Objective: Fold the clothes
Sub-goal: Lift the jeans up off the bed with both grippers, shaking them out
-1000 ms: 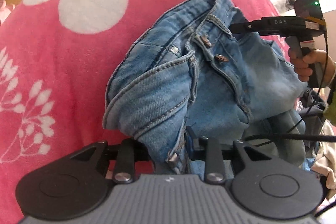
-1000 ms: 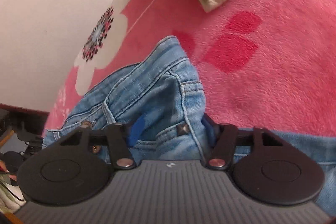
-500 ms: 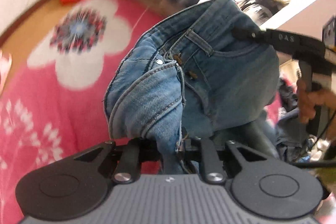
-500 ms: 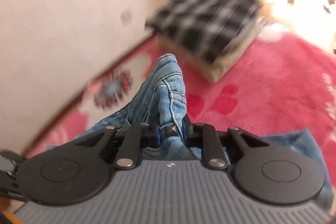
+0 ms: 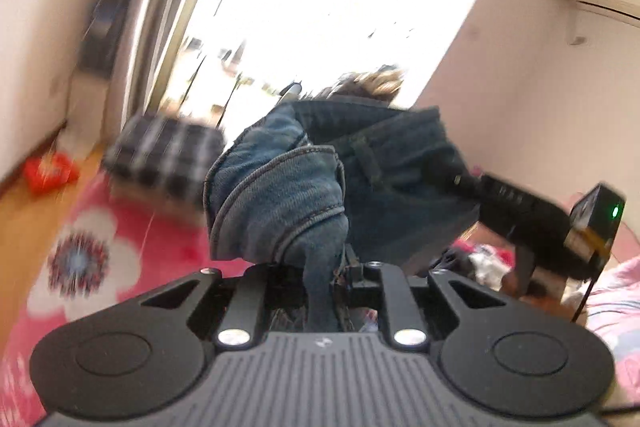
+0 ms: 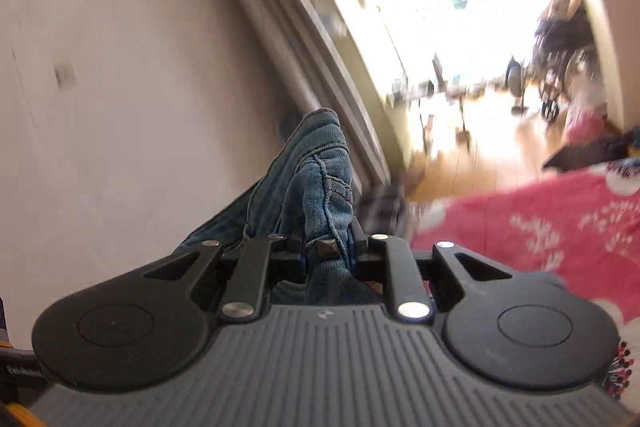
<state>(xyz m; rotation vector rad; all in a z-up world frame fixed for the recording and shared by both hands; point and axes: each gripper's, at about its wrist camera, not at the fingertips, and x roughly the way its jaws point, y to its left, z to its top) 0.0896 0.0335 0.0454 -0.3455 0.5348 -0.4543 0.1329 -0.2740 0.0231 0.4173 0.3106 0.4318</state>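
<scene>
We see the left tongs (image 5: 320, 291) pinching a bunched fold of the jeans (image 5: 280, 195) at one end of the waistband; their jaws have just been closing, and denim fills the gap between them. The right tongs (image 6: 326, 251) pinch the other end, with a metal rivet (image 6: 323, 249) sitting right at the pads; these jaws too have just been closing on cloth. In the left view the right tool reaches in from the side, buried in the waistband. The jeans hang in the air between the two tools, above the pink flowered blanket (image 5: 168, 251). We judge the step to be lifting and shaking the garment out. To do it well, we would keep both pinches firm, draw the tongs apart until the waistband is taut, and let the legs drop straight before laying it down. Count: two tongs, one pair of jeans, one blanket, one checked folded cloth (image 5: 164, 151) behind, blurred.
</scene>
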